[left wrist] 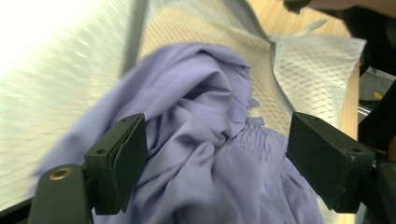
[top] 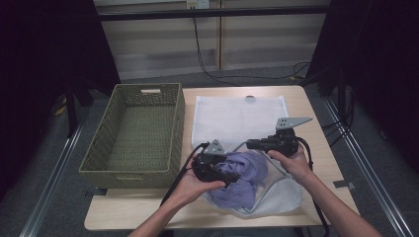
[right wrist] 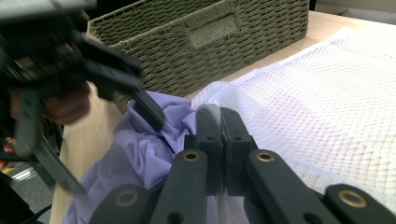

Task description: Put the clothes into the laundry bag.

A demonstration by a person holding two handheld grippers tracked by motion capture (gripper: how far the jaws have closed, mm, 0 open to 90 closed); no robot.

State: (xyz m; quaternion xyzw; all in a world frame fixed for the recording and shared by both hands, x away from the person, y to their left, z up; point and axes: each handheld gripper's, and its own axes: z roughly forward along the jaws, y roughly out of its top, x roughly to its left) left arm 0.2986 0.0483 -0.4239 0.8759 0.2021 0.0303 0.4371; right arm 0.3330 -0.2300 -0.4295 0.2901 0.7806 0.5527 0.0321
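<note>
Item 1 — lilac garment (top: 244, 170): a crumpled, soft purple cloth at lower centre of the high view, bunched at the mouth of a white mesh bag (top: 276, 197) whose lower end lies toward the bottom edge of the table (top: 316, 123). In the left gripper view the garment (left wrist: 205, 140) spreads across the centre and bottom of the frame, with the mesh bag (left wrist: 317, 65) at upper right. Item 2 — left gripper (top: 230, 177): held in the person's left hand (top: 190, 185) at lower centre-left of the high view, tips pointing into the cloth; in its own view the left gripper (left wrist: 217, 163) has both jaws standing wide apart, the garment lying between them with neither pad seen pressing on it. Item 3 — right gripper (top: 249, 144): held in the right hand (top: 296, 163) just right of centre in the high view; in its own view the right gripper (right wrist: 219, 140) has its jaws pinched together on a thin edge of the mesh bag (right wrist: 219, 95), lifting it above the garment (right wrist: 144, 144). Item 4 — second mesh sheet (top: 239, 118): flat and white, upper centre of the table, apart from both tools. Item 5 — woven basket (top: 168, 128): olive green, rectangular, at left of the table; its handle side appears across the top of the right gripper view (right wrist: 205, 32).
</note>
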